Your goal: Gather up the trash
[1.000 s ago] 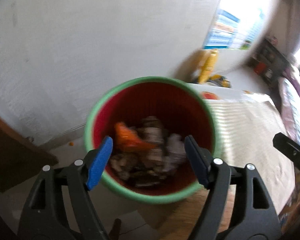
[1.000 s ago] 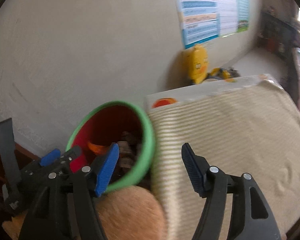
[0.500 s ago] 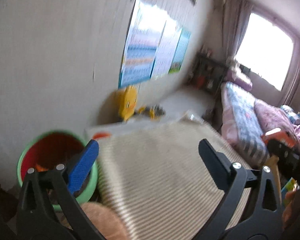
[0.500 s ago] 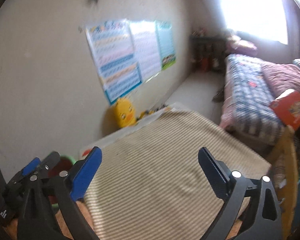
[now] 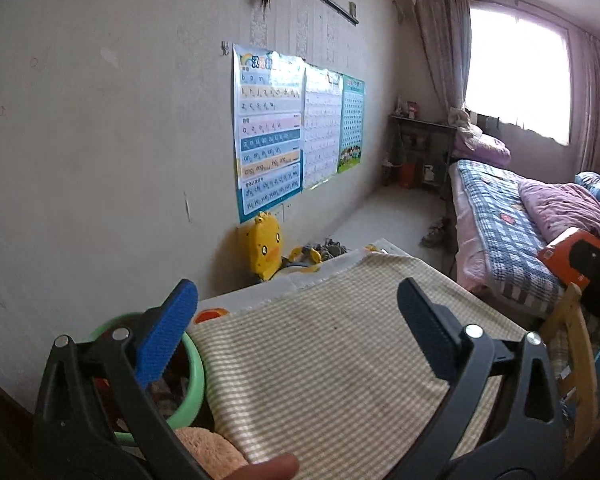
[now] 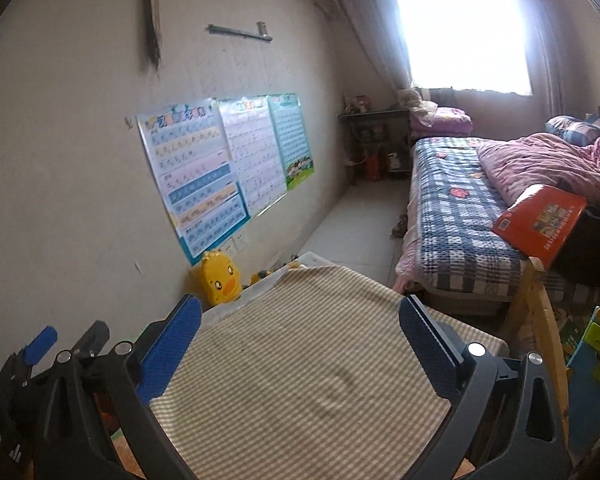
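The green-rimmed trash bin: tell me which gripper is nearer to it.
Left. The left gripper, open and empty, has the green-rimmed trash bin right behind its blue left finger. The right gripper, also open, hangs over the striped cloth, with the left gripper between it and the bin.

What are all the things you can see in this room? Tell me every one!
bin: one, green rim, red inside, low left beside the cloth, trash inside
checked cloth: one, beige, spread over the table in front
duck toy: one, yellow, against the wall beyond the table
wall charts: three, blue, white and green, side by side on the wall
bed: one, blue checked cover with a pink quilt, right side
red book: one, on the bed's near corner
window: one, bright, far wall
shelf: one, dark, far corner
left gripper: black with blue pads, jaws open, nothing between
right gripper: same, jaws open, nothing between
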Demonstrator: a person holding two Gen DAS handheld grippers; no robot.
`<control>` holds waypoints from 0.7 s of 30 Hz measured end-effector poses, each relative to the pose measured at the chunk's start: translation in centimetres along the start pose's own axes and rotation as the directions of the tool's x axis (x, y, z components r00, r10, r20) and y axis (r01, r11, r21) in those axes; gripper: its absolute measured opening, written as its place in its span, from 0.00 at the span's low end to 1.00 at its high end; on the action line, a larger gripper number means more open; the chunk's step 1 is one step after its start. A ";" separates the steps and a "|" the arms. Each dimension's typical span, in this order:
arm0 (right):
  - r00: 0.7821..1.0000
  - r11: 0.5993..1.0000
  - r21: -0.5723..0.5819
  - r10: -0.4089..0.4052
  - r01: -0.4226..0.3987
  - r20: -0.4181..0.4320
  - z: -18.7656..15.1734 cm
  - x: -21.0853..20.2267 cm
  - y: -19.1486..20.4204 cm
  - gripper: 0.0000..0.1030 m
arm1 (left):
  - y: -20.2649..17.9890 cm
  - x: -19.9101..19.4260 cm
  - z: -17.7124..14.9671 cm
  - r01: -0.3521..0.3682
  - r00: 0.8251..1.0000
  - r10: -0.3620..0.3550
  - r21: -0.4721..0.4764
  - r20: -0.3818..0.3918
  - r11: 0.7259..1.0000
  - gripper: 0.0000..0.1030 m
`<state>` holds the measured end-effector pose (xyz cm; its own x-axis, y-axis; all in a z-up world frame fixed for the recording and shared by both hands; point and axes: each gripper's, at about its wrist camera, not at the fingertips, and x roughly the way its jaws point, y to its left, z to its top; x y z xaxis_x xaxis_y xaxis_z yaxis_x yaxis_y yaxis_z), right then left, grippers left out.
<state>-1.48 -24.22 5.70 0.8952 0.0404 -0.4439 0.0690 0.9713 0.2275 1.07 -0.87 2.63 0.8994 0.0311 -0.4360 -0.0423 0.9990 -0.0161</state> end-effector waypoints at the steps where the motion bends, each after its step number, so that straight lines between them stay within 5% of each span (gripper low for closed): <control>1: 1.000 1.000 0.000 -0.008 0.008 0.011 0.0 -0.2 0.0 0.92 | 0.0 0.0 0.0 -0.003 1.000 0.003 0.001 0.000 1.000 0.95; 21: 0.998 0.998 -0.033 -0.057 0.058 0.027 -0.7 -0.2 0.8 0.92 | -0.5 0.6 -1.1 -0.003 0.999 0.004 0.023 -0.054 1.000 0.95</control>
<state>-1.89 -23.31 5.40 0.9014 -0.0216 -0.4324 0.1062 0.9793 0.1725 1.17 -1.43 1.41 0.8747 0.0331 -0.4836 -0.0349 0.9994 0.0054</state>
